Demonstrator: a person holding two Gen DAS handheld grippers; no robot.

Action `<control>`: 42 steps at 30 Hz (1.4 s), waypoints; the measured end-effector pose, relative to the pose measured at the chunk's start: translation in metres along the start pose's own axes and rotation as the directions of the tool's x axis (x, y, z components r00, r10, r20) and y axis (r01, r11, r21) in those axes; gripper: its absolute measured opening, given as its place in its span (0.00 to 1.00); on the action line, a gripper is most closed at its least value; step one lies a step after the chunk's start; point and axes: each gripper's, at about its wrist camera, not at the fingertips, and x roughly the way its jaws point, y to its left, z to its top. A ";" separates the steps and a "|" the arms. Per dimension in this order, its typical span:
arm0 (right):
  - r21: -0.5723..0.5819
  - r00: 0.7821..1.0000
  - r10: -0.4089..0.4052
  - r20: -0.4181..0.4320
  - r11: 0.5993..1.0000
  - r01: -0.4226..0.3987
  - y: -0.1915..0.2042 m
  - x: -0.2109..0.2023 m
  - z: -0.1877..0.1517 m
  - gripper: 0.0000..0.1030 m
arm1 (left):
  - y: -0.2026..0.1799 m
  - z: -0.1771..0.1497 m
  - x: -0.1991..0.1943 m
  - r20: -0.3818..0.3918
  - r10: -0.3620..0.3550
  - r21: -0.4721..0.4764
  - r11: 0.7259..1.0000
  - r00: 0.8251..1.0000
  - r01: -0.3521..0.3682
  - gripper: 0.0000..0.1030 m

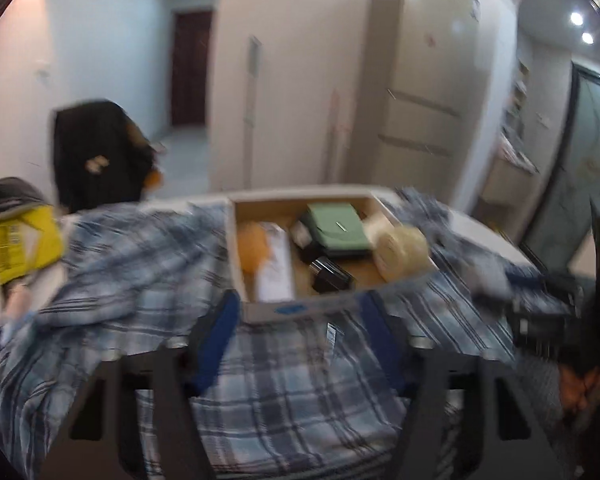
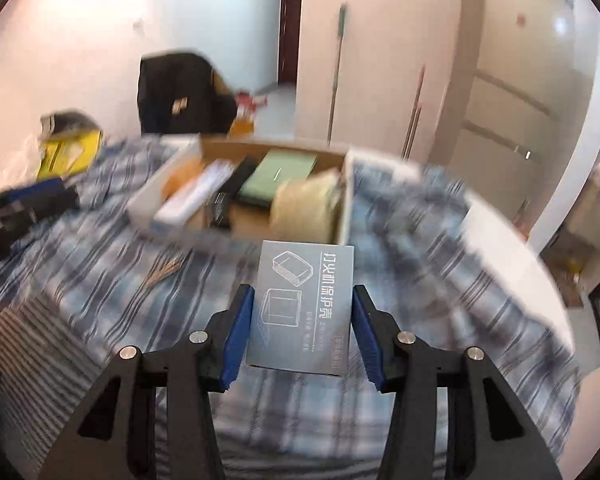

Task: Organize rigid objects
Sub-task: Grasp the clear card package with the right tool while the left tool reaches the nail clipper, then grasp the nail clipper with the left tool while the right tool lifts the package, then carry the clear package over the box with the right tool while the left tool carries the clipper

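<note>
Gripping grey carton (image 2: 302,308), right gripper (image 2: 303,320), cardboard box (image 2: 346,208) beyond

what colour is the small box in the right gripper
Grey-blue with white line drawings, clearest in the right wrist view: small box, right gripper.

Plaid cloth (image 1: 140,264), fridge (image 1: 428,80), yellow bag (image 1: 24,244).

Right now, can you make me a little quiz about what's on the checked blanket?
1. True or false: the right hand-held gripper holds a small grey box.
2. Which lies in the cardboard box? A) a green wallet B) a red ball C) a spoon
3. Fill in: the left hand-held gripper holds ____.

Key: 1 true; 2 A; 3 nothing. Its jaws are open over the plaid blanket, in front of the cardboard box.
</note>
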 end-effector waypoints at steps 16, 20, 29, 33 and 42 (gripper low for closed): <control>0.084 0.991 0.133 0.010 0.988 -0.133 -0.025 0.021 -0.011 0.46 | -0.024 -0.020 0.106 -0.342 -0.060 0.054 0.995 0.938 0.084 0.25; 0.076 0.990 0.144 0.005 0.987 -0.144 -0.025 0.021 -0.013 0.46 | -0.018 -0.020 0.113 -0.359 -0.058 0.045 0.996 0.932 0.079 0.20; 0.086 0.993 0.122 0.000 0.989 -0.121 -0.028 0.023 -0.012 0.46 | -0.019 -0.020 0.108 -0.332 -0.017 0.043 0.999 0.943 0.033 0.08; 0.091 0.995 0.097 0.015 0.991 -0.098 -0.032 0.017 -0.007 0.46 | -0.019 -0.007 0.075 -0.275 -0.024 0.059 0.997 0.961 0.042 0.08; 0.082 0.989 0.127 0.073 0.988 -0.132 -0.026 -0.017 0.035 0.46 | -0.009 0.049 0.016 -0.108 0.022 0.030 0.999 0.994 -0.018 0.08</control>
